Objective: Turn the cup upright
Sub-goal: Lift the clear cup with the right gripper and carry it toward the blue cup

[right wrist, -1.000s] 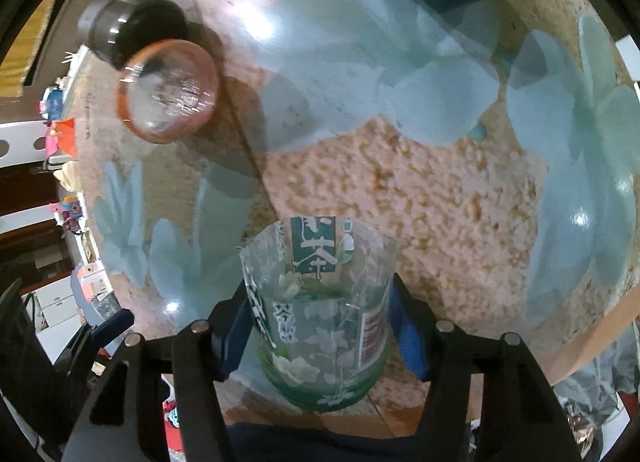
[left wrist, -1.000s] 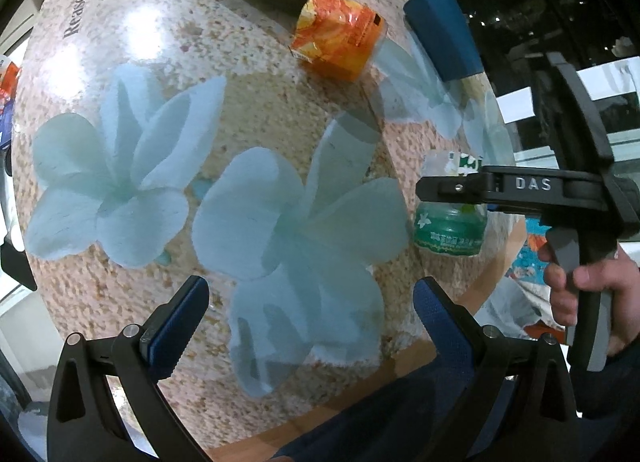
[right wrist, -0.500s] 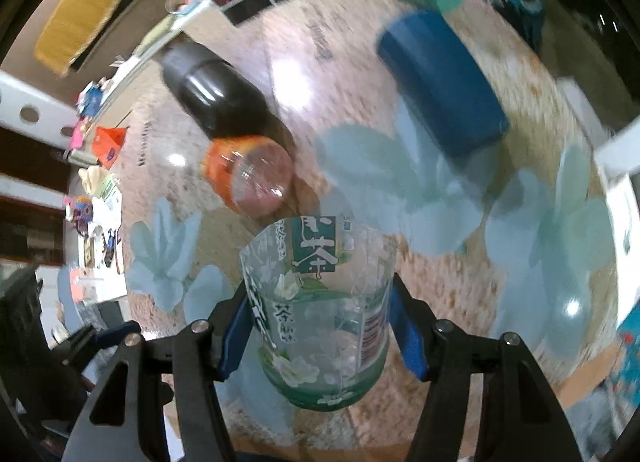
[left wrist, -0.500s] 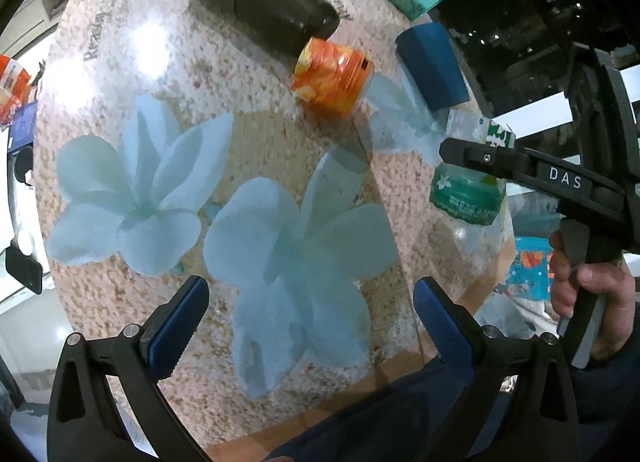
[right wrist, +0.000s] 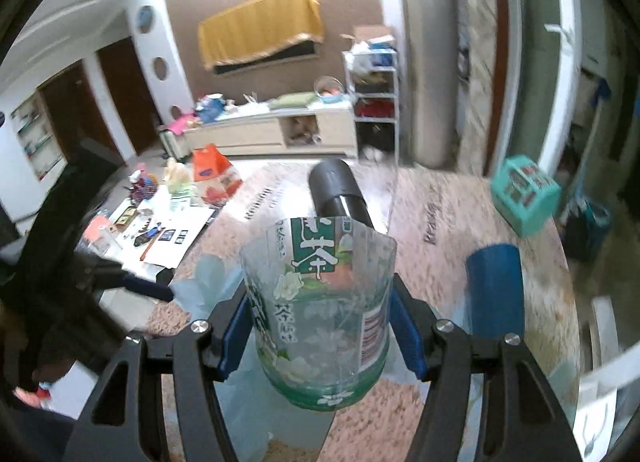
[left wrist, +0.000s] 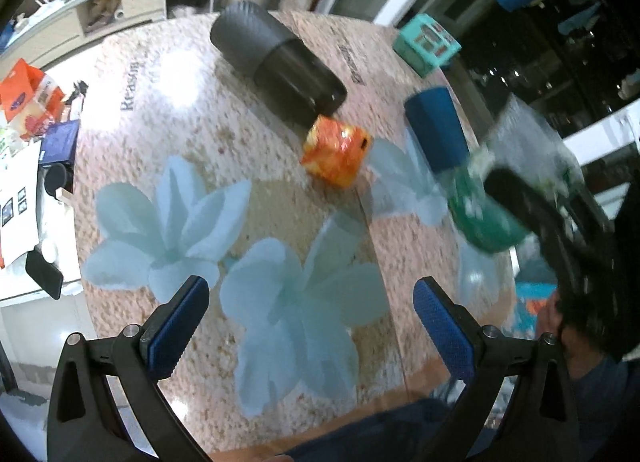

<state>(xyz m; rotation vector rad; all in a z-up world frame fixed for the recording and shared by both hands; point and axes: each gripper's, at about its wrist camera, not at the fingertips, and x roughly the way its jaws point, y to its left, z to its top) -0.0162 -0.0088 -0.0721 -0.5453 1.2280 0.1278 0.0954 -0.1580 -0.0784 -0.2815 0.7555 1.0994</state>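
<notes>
One green "茶" label on cup [right wrist: 320,314]

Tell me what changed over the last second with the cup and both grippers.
The right gripper, still shut on the clear cup, has swung it up off the table, tilting from looking down at the tabletop to facing the room; the cup's open end now points away and upward. The left gripper stays open and empty. The orange cup and black flask still lie on their sides.

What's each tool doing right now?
Left tool: open, holding nothing.
Right tool: closed on the clear cup.
</notes>
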